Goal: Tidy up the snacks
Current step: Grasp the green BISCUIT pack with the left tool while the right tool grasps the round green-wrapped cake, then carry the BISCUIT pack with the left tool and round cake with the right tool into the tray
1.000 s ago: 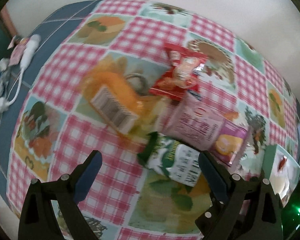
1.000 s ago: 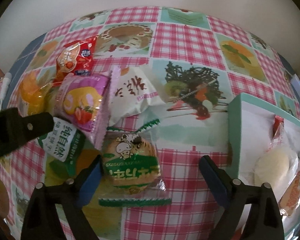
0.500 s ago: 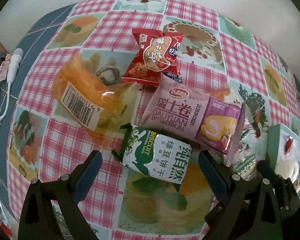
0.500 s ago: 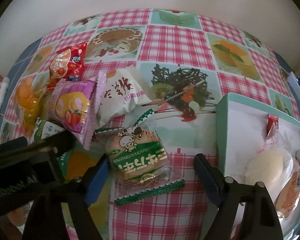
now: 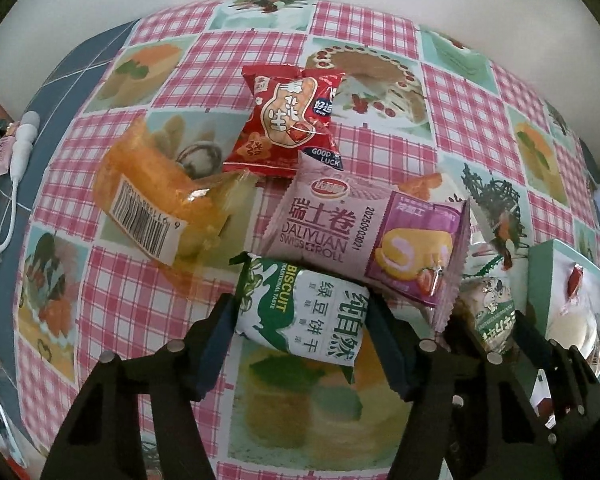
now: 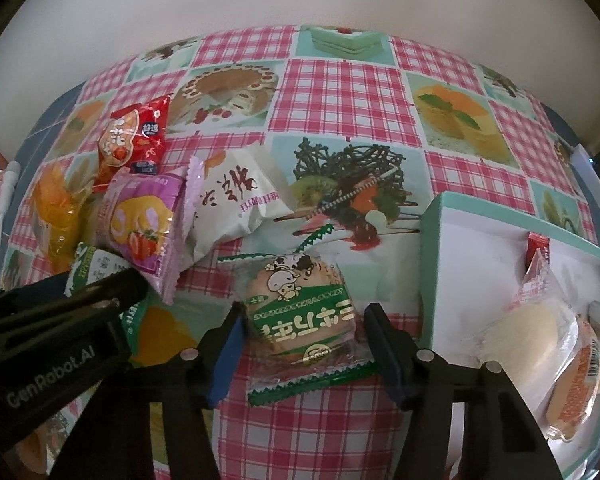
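Note:
My left gripper [image 5: 302,340] has its fingers against both sides of a green and white biscuit pack [image 5: 304,316] lying on the tablecloth. My right gripper [image 6: 302,344] has its fingers against both sides of a clear cookie pack with a green label [image 6: 300,308]. A pink Swiss roll pack [image 5: 364,236], a red peanut pack [image 5: 288,120], an orange cake pack [image 5: 156,196] and a white pack [image 6: 236,200] lie in a pile behind them. A mint box [image 6: 452,232] with several snacks inside stands to the right.
The tablecloth [image 6: 340,92] is pink check with dessert pictures. A white cable and plug [image 5: 20,148] lie off the table's left edge. A wall stands behind the table. The left gripper's body [image 6: 48,344] crosses the right wrist view at lower left.
Both grippers have moved forward and down and narrowed. The left one now sits around the biscuit pack, the right one around the cookie pack.

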The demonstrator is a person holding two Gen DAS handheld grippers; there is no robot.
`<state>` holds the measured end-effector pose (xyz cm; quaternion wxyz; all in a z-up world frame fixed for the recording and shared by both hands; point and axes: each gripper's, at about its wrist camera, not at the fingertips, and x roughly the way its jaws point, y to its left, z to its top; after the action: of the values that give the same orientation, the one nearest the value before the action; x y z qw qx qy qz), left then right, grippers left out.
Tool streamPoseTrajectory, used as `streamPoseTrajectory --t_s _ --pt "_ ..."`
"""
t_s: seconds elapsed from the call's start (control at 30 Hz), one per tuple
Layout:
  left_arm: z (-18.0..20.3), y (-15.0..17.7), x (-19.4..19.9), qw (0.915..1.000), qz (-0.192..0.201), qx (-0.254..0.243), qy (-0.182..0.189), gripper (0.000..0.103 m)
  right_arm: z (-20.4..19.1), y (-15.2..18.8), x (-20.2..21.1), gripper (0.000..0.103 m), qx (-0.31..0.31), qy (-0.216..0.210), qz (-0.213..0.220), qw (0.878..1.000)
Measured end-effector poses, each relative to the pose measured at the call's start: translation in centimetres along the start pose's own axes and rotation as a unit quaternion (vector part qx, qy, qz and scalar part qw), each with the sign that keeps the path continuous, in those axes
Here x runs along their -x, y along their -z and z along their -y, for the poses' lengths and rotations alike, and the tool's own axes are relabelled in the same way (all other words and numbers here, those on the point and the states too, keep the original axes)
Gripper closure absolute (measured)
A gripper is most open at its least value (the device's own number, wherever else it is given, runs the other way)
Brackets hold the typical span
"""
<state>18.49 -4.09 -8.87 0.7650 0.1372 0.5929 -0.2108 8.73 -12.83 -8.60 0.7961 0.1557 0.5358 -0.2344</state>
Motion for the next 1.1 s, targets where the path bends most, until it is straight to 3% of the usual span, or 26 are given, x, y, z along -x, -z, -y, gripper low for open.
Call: streamPoseTrajectory --t_s 0.27,0.57,1.1 --pt "-0.3 0.2 0.6 0.9999 -0.005 0.0 -0.013 0.037 0.6 0.1 0.4 0.049 -0.015 0.0 -0.001 1.0" --pt "-1.0 0.8 2.2 0.9997 0.002 0.001 -0.025 0.037 1.2 0.9 1.8 0.05 -0.029 -0.013 -0.001 0.999" --pt "-0.7 2.1 9.3 0.9958 0.077 -0.008 -0.049 0.037 3.2 1.2 6.4 0.05 -0.052 -0.035 0.031 0.998"
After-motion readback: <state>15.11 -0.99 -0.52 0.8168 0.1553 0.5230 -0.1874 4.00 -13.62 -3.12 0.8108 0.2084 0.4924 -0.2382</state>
